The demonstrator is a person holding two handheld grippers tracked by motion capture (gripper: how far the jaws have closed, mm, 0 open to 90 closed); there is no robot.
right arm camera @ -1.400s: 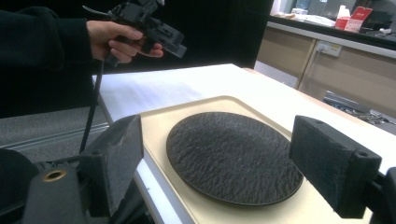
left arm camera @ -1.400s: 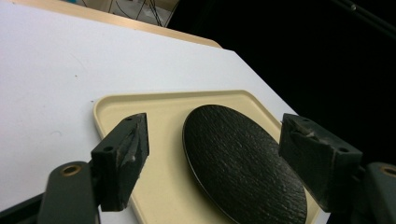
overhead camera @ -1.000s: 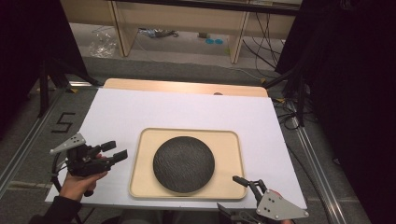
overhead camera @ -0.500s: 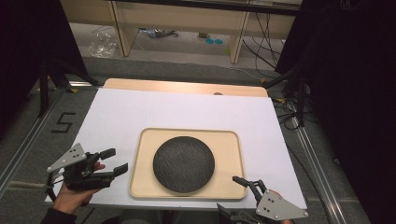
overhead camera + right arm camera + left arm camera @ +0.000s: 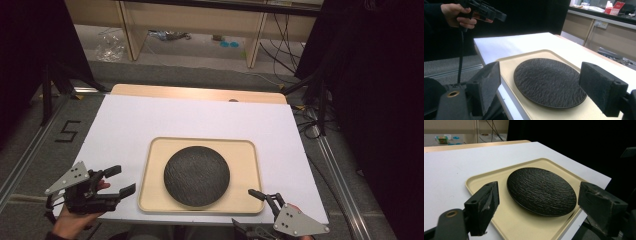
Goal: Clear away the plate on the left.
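A round black textured plate lies in the middle of a beige tray on the white table cover. A hand holds my left gripper over the table's front left corner, left of the tray and pointing at it. It is open; its jaws have just been opening, with nothing between them. My right gripper stands open at the tray's front right corner, aimed across the plate. The left gripper appears beyond the table in the right gripper view.
A wooden table edge runs along the back. Behind it stand low shelves with clutter on the floor and cables. Black curtains close both sides. A floor mark "5" lies to the left.
The left gripper has drawn back toward the table's front left corner and its jaws stand a little wider. The right gripper, plate and tray have not moved.
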